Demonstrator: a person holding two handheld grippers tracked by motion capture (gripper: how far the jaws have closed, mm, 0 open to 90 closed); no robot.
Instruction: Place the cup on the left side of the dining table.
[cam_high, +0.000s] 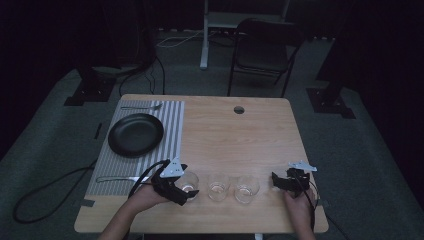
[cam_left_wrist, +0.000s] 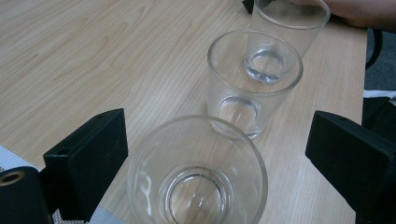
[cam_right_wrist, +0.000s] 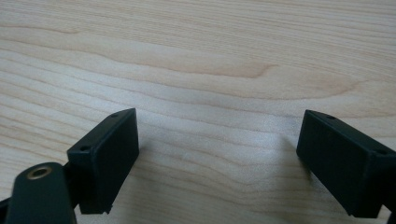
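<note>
Table (cam_high: 235, 130): light wood, spanning the middle of the high view, with a round hole (cam_high: 239, 109) near its far edge.
Glasses: three clear empty tumblers in a row at the lower centre of the high view, all upright, each near the next but apart.
Left glass (cam_high: 187, 183): sits between the left gripper's spread jaws; in the left gripper view (cam_left_wrist: 198, 173) it is at the bottom centre, and gaps show on both sides.
Middle glass (cam_high: 218, 187): just past it, centre of the left gripper view (cam_left_wrist: 254, 79).
Right glass (cam_high: 247, 188): top right of the left gripper view (cam_left_wrist: 288, 28).
Left gripper (cam_high: 184, 186): jaws wide open, gripping nothing.
Right gripper (cam_high: 278, 181): lower right of the high view, beside the right glass; jaws wide apart over bare wood, empty.
Placemat (cam_high: 170, 125): striped, at the table's left side.
Plate (cam_high: 135, 134): black, on the placemat.
Cutlery: a piece (cam_high: 141, 107) beyond the plate and another (cam_high: 114, 178) nearer the bottom edge; too dim to name.
Chair (cam_high: 262, 52): dark, folding, upper centre.
</note>
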